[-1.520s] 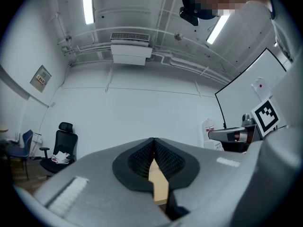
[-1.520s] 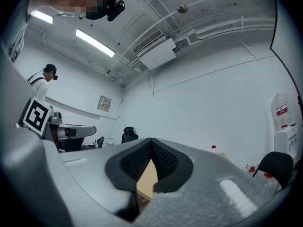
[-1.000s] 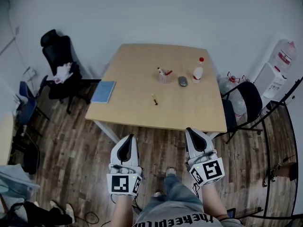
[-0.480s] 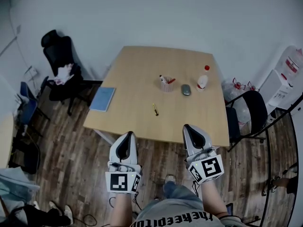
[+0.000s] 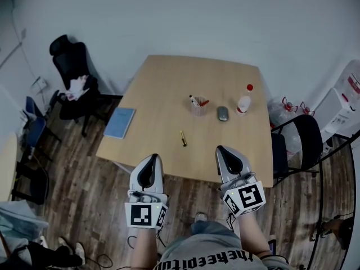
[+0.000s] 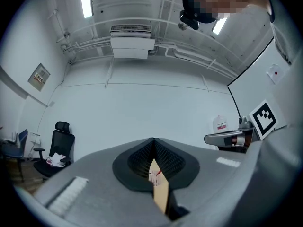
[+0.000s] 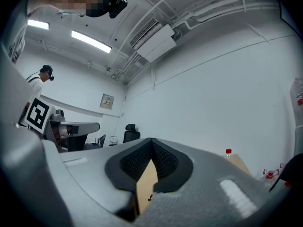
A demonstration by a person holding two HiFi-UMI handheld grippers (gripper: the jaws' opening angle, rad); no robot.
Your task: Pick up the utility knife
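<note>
Left tool (image 5: 152, 159) and right tool (image 5: 221, 151) hang at the tabletop's (image 5: 163, 89) near edge, each with jaws pressed together, empty. The yellow utility knife (image 5: 183, 138) lies on the tabletop, farther in, between them.

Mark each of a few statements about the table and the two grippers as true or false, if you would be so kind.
1. The utility knife lies on the table, held by nothing. True.
2. The blue notebook lies near the table's right edge. False: it lies near the left edge.
3. The left gripper and the right gripper both have their jaws together, with nothing held. True.
4. The bottle has a blue cap. False: its cap is red.
5. The mouse lies between the pen cup and the bottle. True.
</note>
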